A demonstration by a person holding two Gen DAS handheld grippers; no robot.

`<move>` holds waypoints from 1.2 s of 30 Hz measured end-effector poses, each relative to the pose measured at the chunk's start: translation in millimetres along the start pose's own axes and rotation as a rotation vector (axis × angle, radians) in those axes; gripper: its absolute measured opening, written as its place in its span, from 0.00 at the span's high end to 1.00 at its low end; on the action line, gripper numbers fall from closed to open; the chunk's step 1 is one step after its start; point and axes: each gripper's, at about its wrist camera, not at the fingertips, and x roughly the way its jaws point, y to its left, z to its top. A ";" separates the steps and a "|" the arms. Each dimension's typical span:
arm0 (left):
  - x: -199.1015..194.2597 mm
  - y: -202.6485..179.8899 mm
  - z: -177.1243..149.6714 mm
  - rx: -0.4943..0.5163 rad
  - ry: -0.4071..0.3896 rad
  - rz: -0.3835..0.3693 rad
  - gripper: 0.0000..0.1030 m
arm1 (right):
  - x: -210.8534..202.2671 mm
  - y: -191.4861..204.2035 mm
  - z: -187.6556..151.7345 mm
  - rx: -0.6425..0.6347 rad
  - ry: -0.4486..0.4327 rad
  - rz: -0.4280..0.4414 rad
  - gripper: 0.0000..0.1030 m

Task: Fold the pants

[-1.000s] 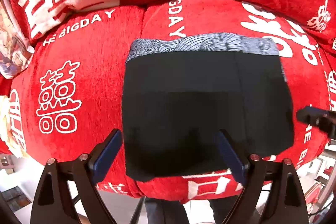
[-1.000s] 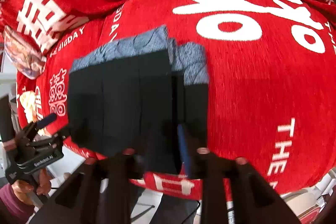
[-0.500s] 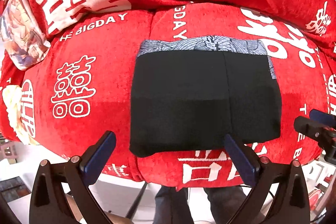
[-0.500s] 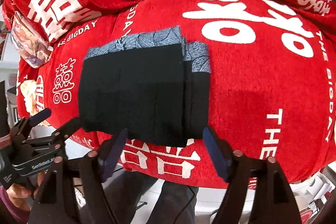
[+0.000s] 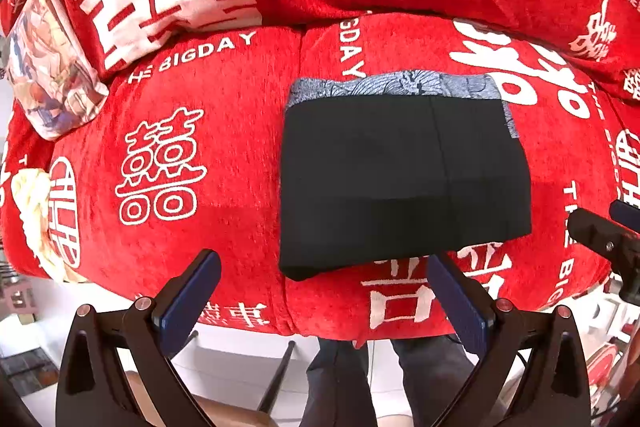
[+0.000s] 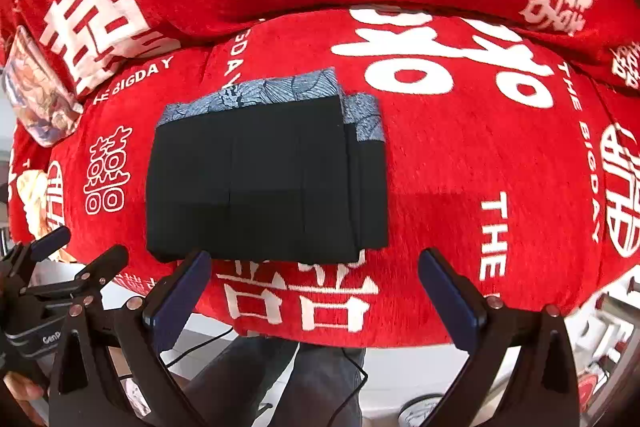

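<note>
Since a second ago: both claws are pulling back from the pants, which are now lying released; my right claw was closed over the near edge then and is standing wide now.
Left claw (image 5: 320, 291): hanging spread wide, gripping nothing, off the sofa's front edge.
Right claw (image 6: 312, 287): gaping just as wide, empty, its left finger just short of the bundle's near edge.
Pants (image 5: 400, 179): lying as a flat black rectangle on the red sofa cover (image 5: 224, 227), near the front edge of the seat, patterned grey waistband (image 5: 392, 85) facing the backrest.
Why so: I judge the folding is finishing, so I am leaving the stack alone to keep its layers square.
Containers: none in view.
Far left corner: a printed cushion (image 5: 48, 67) is leaning there, well apart.
</note>
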 end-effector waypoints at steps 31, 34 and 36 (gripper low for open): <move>-33.2 -3.0 -0.2 0.093 -0.021 -0.021 0.00 | -57.1 11.7 -21.3 0.079 -0.063 -0.101 0.00; -32.4 -0.8 -2.2 0.082 -0.014 -0.029 0.00 | -58.1 13.7 -20.6 0.071 -0.062 -0.105 0.00; -31.9 0.0 -3.6 0.077 -0.008 -0.034 0.00 | -59.3 16.1 -20.2 0.062 -0.062 -0.109 0.00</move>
